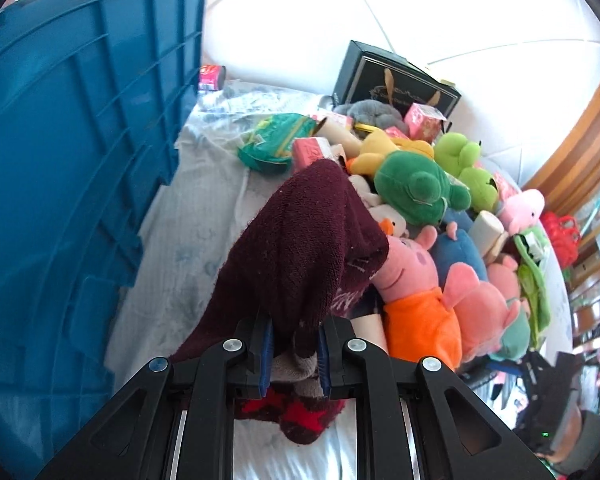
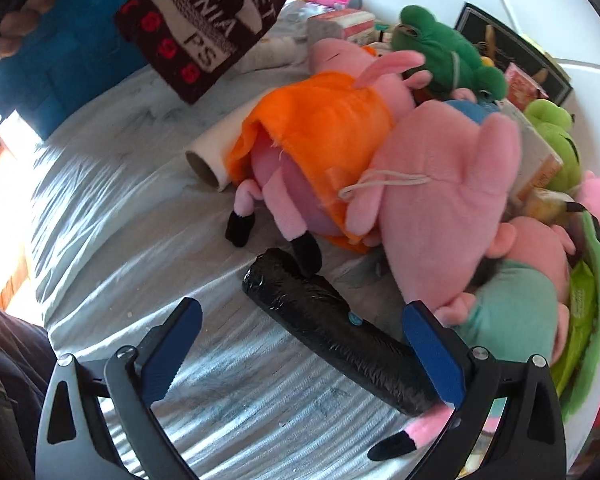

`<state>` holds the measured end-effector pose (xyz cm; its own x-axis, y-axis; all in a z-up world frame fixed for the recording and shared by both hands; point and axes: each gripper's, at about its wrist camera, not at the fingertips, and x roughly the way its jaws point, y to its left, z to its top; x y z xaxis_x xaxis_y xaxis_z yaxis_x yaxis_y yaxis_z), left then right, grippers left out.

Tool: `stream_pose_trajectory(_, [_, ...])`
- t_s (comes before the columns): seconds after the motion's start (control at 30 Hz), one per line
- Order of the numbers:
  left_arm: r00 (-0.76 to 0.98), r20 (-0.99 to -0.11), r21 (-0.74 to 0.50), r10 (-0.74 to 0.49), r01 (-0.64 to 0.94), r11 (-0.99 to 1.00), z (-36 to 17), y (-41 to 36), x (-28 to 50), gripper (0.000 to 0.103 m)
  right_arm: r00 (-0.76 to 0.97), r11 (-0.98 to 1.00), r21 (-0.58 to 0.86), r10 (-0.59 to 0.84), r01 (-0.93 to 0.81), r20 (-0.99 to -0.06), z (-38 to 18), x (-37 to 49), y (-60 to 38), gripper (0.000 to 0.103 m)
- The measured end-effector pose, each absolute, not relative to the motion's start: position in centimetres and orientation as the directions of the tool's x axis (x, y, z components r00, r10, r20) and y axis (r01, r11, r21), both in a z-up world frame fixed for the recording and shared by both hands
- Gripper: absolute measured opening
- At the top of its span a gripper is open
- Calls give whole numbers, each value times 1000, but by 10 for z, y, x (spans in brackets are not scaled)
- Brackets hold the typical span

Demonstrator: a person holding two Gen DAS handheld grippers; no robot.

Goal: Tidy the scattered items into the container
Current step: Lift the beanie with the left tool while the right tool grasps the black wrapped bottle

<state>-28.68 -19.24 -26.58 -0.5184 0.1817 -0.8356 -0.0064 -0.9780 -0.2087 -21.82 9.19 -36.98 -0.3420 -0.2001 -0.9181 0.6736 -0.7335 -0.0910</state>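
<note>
The left gripper is clamped tight on a dark maroon knitted sock with red stars and a pale lettered panel, which hangs folded over its fingers clear of the bed. To finish this step well, I would carry the sock up and over the rim of the big blue ribbed plastic crate, which stands just to the left of that gripper, and let go only once the loose toe end has passed the wall, since a dangling fold could catch on the edge. Only the crate's outer wall shows; what lies inside cannot be told.

The right gripper stands wide open, holding nothing, pointing down over a black film-wrapped roll that lies slantwise on the pale wrinkled bed sheet between its fingers. Closing squarely across the roll's middle should keep it from swinging. Just ahead of it lies a pink pig plush in an orange dress, and beyond, a heap of green frog plushes.
</note>
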Motion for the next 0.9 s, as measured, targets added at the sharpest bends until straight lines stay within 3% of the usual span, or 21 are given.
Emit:
stream_pose_trajectory(0.13, [-529,-836,-206,148,52,-977,-261,-201,-270,17,-290,-656,-90,-203,750,-935,-384,-229,92,83])
stream_pose_trajectory(0.2, [-528,-839,-212,133,91,-973,-261,-203,-262,17,-263,-613,-90,-198,785,-944,-391,-232,92,64])
stream_pose_trajectory(0.33, [-527,-843,-226,113,155,-962,-263,-203,-246,17,-212,-531,-67,-217,845,-953,-400,-237,90,60])
stream_pose_trajectory(0.6, [-532,-843,-220,74,217,-951,-262,-188,-222,18,-146,-488,8,-276,873,-950,-399,-247,91,39])
stream_pose_trajectory(0.9, [-547,-835,-215,64,218,-952,-250,-174,-211,18,-181,-549,27,-322,835,-929,-371,-213,102,36])
